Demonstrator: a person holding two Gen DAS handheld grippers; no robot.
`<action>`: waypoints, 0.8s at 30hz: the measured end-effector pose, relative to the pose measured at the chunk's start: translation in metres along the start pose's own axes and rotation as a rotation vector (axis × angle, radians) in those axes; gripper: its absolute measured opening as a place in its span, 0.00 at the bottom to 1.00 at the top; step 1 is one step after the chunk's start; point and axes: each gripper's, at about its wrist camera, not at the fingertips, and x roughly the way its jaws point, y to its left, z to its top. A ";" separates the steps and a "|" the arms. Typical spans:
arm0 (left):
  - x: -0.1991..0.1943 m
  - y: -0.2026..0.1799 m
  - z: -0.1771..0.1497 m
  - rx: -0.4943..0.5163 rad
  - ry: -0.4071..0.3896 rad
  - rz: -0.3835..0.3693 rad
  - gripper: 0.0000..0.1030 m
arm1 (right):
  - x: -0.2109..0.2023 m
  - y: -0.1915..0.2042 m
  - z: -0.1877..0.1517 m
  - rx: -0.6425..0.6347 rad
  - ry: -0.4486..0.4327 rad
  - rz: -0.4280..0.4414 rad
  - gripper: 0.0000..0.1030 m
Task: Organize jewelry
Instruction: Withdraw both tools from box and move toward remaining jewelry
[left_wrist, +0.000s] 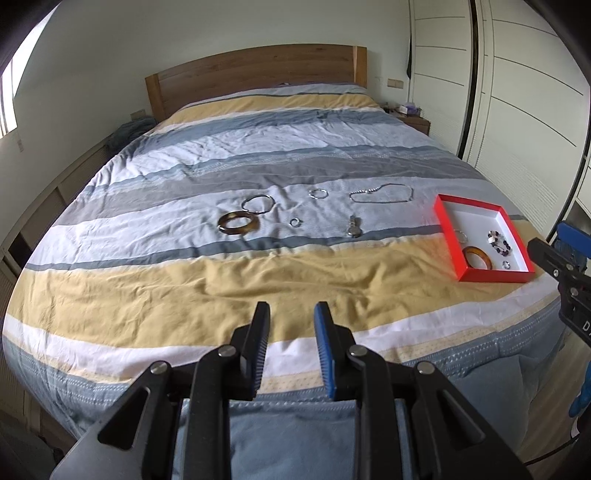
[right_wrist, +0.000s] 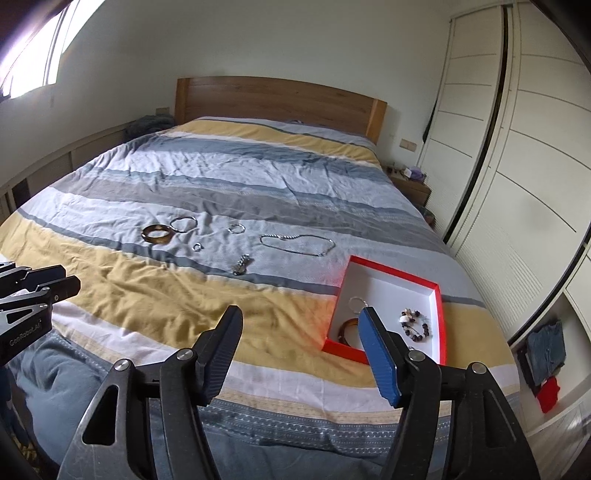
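Observation:
A red box (left_wrist: 446, 230) (right_wrist: 391, 269) with a white inside lies on the striped bedspread at the right. It holds an amber bangle (left_wrist: 476, 256), a beaded bracelet (left_wrist: 500, 242) (right_wrist: 415, 325), a silver hoop (right_wrist: 357, 303) and a small ring (left_wrist: 506, 264). Loose on the bed lie a brown bangle (left_wrist: 238, 223) (right_wrist: 158, 233), a thin silver bangle (left_wrist: 258, 202), a hoop (left_wrist: 317, 193), a ring (left_wrist: 295, 222), a watch (left_wrist: 354, 227) (right_wrist: 242, 265) and a chain necklace (left_wrist: 382, 192) (right_wrist: 297, 245). My left gripper (left_wrist: 291, 310) hangs open and empty over the bed's near edge. My right gripper (right_wrist: 301, 312) is open and empty, just short of the box.
The bed has a wooden headboard (left_wrist: 258, 70) at the far end. White wardrobe doors (right_wrist: 517, 166) run along the right side, with a nightstand (right_wrist: 410, 186) beside the bed. A blue quilt (left_wrist: 288, 435) lies below the grippers at the foot of the bed.

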 end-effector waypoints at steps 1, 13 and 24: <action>-0.003 0.002 -0.001 -0.001 -0.005 0.001 0.23 | -0.004 0.003 0.001 -0.006 -0.007 0.001 0.63; -0.030 0.034 -0.010 -0.055 -0.041 -0.003 0.23 | -0.037 0.029 0.010 -0.061 -0.062 0.004 0.64; -0.035 0.050 -0.009 -0.084 -0.035 -0.007 0.33 | -0.046 0.046 0.017 -0.113 -0.088 -0.002 0.66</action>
